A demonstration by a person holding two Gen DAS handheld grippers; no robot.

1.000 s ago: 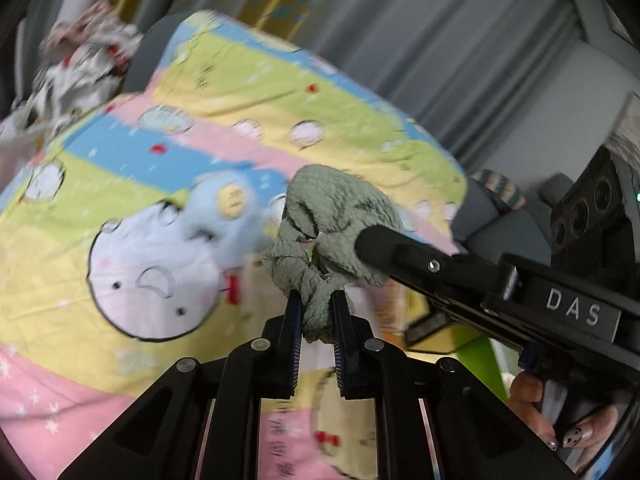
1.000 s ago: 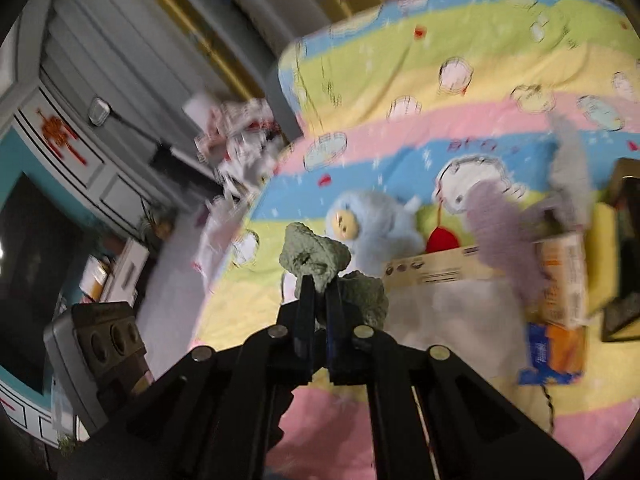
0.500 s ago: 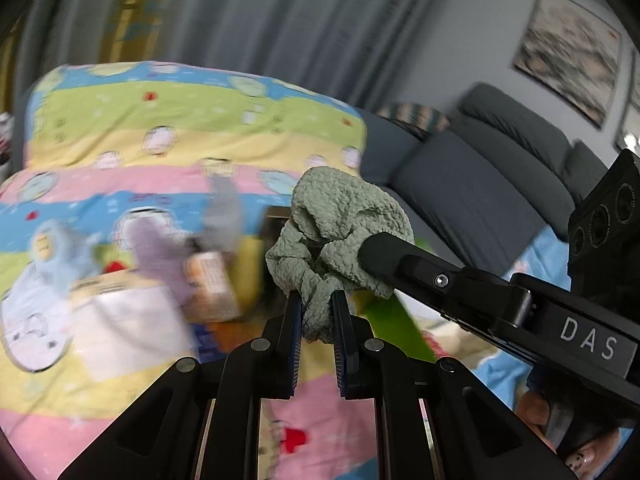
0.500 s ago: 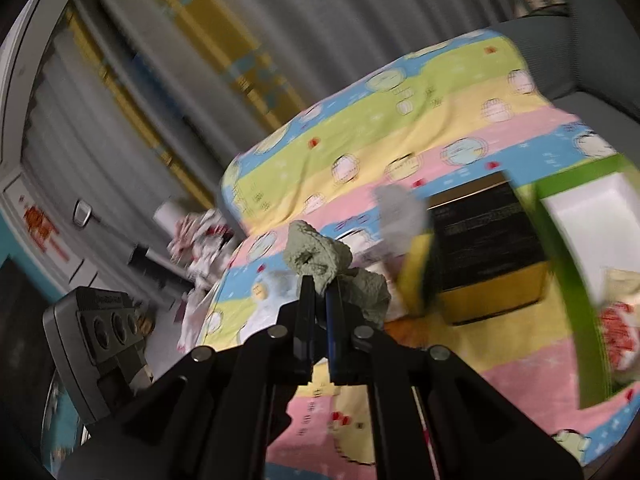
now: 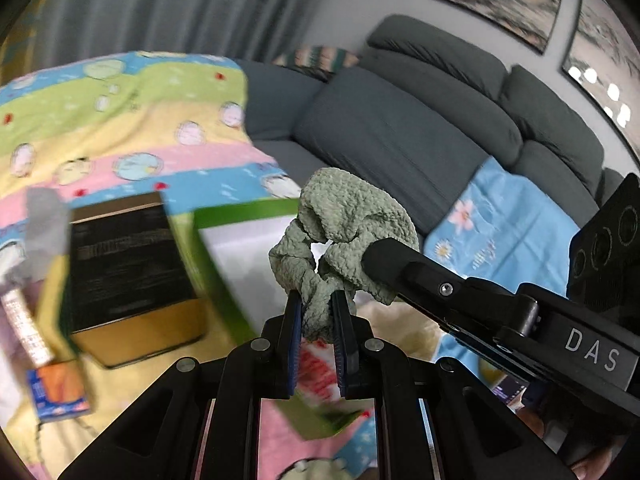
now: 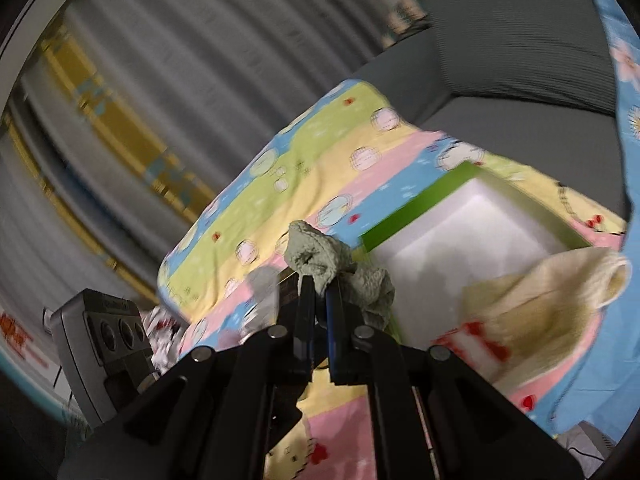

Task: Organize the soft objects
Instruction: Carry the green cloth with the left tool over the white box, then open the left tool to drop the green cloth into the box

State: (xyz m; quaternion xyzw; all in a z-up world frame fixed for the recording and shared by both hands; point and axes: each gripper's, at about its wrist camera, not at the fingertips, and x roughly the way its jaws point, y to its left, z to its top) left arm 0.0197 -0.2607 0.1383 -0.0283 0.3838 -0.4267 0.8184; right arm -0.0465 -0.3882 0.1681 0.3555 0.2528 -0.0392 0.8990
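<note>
Here the green cloth (image 5: 352, 220) is clenched between the left gripper (image 5: 317, 312) and the right gripper (image 6: 320, 300), which reads "DAS".

Open box (image 5: 240, 248) lies right of shut box (image 5: 128, 272).

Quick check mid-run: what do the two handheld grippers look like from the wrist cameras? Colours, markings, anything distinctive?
Both are matte black. The left gripper has blue-edged ridged fingers and silver pivot screws. The right gripper carries white "DAS" lettering and a dark block with three round lenses.
</note>
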